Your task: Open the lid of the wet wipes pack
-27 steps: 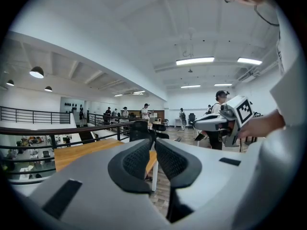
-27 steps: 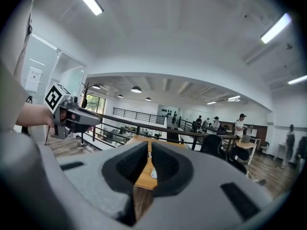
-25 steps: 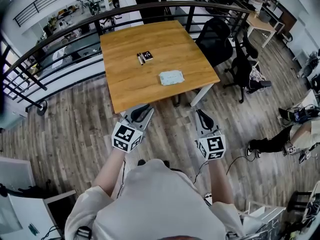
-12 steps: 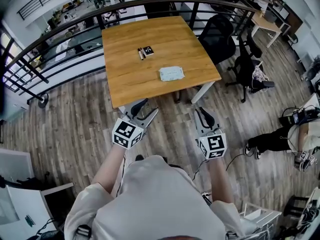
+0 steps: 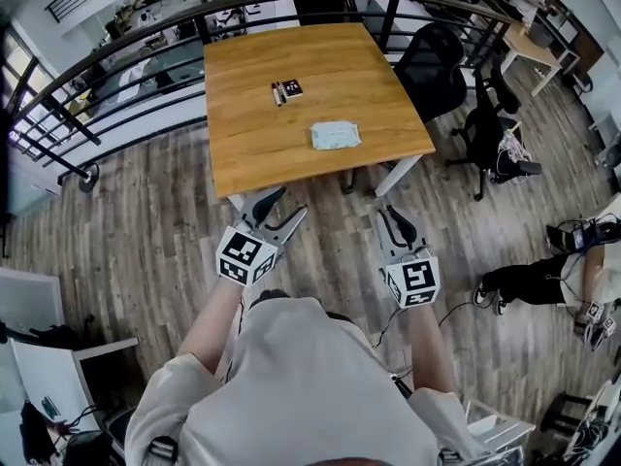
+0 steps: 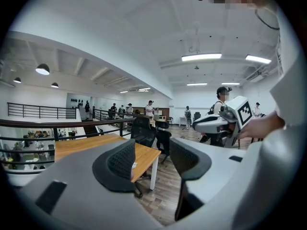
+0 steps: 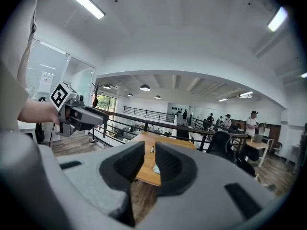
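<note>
- The wet wipes pack [image 5: 335, 135] lies flat on the wooden table [image 5: 243, 144], in its near right part, a little in from the near edge. It is too small in every view to tell how its lid stands.
- A small dark box [image 5: 285, 90] with a thin stick-like thing beside it sits further in on the table, towards the middle, well apart from the pack.
- The left gripper [image 5: 291, 202] is held just off the table's near edge, over the plank floor [image 5: 146, 250], and touches neither the table nor the pack. Its jaws stand wide apart and have just been opening. Nothing is between them; its own view shows only the table's corner and the floor through the gap.
- The right gripper [image 5: 390, 216] is also held off the near edge, below the table's near right corner and well short of the pack. Its jaws stand close together with only a narrow slit between the pads. Nothing is held there; the table top shows through the slit.
- A dark metal railing [image 5: 126, 42] curves round the far and left sides of the table.
- Black office chairs [image 5: 432, 71] stand just beyond the table's right edge.
- A person [image 5: 543, 280] sits on the floor well to the right of the table.
</note>
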Tool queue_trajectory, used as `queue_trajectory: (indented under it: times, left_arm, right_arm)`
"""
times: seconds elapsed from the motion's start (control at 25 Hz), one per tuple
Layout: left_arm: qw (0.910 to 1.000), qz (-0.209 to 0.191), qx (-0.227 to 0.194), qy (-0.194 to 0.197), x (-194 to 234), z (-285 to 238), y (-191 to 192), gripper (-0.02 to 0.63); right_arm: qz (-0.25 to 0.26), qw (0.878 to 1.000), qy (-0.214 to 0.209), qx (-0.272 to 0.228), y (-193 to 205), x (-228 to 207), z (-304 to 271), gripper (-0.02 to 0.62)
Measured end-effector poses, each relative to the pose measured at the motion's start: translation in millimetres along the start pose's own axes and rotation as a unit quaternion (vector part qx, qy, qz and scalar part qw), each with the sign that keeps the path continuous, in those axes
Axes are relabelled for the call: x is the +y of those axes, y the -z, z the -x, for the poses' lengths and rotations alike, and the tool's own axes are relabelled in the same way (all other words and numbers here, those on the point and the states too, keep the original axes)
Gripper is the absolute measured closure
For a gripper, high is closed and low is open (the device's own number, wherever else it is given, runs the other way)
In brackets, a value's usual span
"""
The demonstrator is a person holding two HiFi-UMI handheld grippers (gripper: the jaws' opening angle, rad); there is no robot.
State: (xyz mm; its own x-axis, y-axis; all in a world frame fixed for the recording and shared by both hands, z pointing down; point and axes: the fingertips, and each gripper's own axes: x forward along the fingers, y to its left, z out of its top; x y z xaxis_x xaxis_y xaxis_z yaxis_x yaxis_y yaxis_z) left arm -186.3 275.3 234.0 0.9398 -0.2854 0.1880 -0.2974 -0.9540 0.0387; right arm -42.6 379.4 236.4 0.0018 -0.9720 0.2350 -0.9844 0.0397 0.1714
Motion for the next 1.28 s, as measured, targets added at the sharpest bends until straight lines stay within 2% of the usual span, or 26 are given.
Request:
queue_trajectory:
  times: [0.32, 0.6, 0.88, 1.28]
  left_arm:
    - [0.9997, 0.012, 0.011, -0.016, 9, -11, 13, 0.387]
    - [0.9995, 0.021, 0.019, -0.016, 35, -31, 22, 0.387]
    - [0.9994, 0.027, 0.024, -0.004, 85, -64, 21, 0.387]
    - [0.9979, 0.034, 0.044, 0.032, 173, -132, 21, 0.387]
  right_arm:
    - [-0.006, 1.000, -0.014, 0.008, 13, -10, -17, 0.540]
    - [-0.011, 1.000, -0.017, 0.020, 22, -21, -51, 0.540]
    - [-0.011, 0.999, -0.013, 0.031, 17, -34, -107, 0.540]
    - [-0.038, 0.998, 0.012, 0.058, 16, -64, -203, 0.540]
